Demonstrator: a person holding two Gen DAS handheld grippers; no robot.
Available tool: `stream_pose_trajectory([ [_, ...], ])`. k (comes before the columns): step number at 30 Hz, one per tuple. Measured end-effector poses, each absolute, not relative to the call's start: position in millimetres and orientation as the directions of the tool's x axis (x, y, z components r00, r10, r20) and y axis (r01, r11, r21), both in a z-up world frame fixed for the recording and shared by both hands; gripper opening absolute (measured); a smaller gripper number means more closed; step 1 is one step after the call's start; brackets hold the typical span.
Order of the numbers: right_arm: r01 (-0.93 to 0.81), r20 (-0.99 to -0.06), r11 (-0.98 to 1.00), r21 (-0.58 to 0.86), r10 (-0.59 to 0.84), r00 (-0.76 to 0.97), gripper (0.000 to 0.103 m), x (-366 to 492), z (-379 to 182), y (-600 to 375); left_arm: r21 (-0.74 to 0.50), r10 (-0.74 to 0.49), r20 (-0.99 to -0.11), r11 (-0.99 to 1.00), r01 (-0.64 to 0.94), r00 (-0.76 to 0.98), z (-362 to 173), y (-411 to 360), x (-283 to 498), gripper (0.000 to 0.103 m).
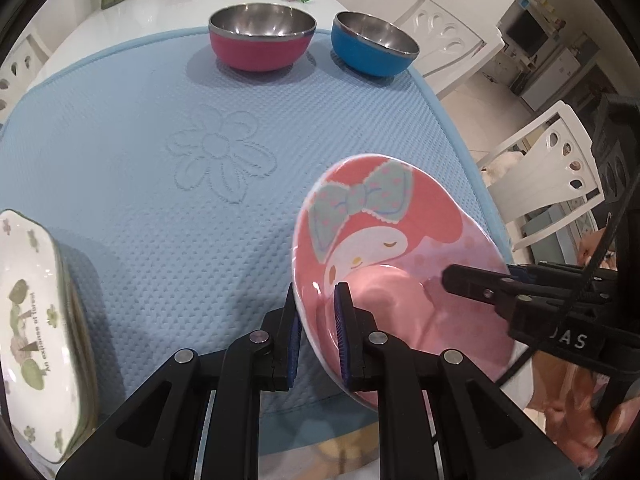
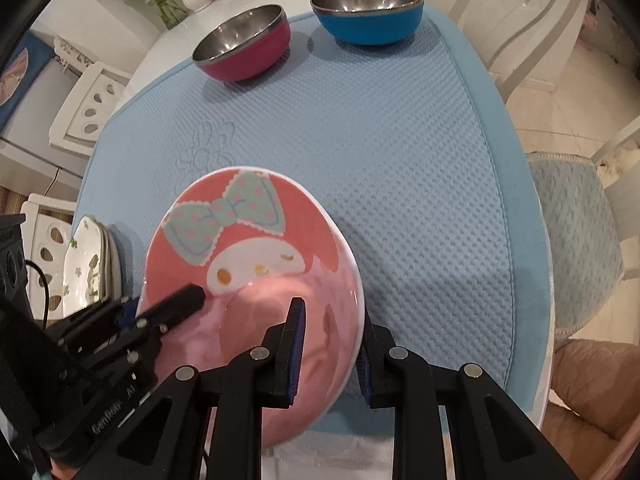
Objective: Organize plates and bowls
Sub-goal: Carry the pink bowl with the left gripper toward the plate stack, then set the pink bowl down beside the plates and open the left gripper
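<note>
Both grippers, left point(image 1: 318, 334) and right point(image 2: 330, 354), had jaws clamped on the pink plate's point(image 1: 384, 240) rims, holding it tilted over the mat point(image 1: 160, 152). White plates point(image 1: 32, 312) were stacked at nine o'clock; red bowl point(image 1: 262, 36) and blue bowl point(image 1: 372, 44) at twelve sat unstacked.

glossy pink plate point(image 1: 384, 240), dimpled cloth mat point(image 1: 160, 160), steel-lined bowls point(image 1: 262, 36)
</note>
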State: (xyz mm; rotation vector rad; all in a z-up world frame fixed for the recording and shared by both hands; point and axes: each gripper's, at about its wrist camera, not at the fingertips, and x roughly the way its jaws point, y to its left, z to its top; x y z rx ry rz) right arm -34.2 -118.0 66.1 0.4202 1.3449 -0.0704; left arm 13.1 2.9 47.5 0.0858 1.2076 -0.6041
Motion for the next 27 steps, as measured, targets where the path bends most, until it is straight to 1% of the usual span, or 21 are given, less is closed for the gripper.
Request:
stream_pose_trajectory([
  [3, 0.279, -0.946, 0.92, 0.277, 0.211, 0.245, 0.022, -48, 74, -119, -0.229, -0.382, -0.892, 0.845, 0.484, 0.243, 56, 12, 11, 0.013],
  [10, 0.282, -0.911, 0.893, 0.35, 0.255, 0.324, 0.022, -65, 103, -128, -0.247, -0.404, -0.872, 0.85, 0.465, 0.275, 77, 25, 20, 0.013],
  [20, 0.286, -0.868, 0.868, 0.406, 0.268, 0.419, 0.022, -49, 129, -134, -0.246, -0.424, -0.835, 0.858, 0.45, 0.351, 107, 24, 47, 0.013],
  [27, 0.291, -0.851, 0.854, 0.432, 0.279, 0.445, 0.022, -39, 136, -142, -0.267, -0.421, -0.838, 0.871, 0.413, 0.346, 105, 31, 60, 0.014],
])
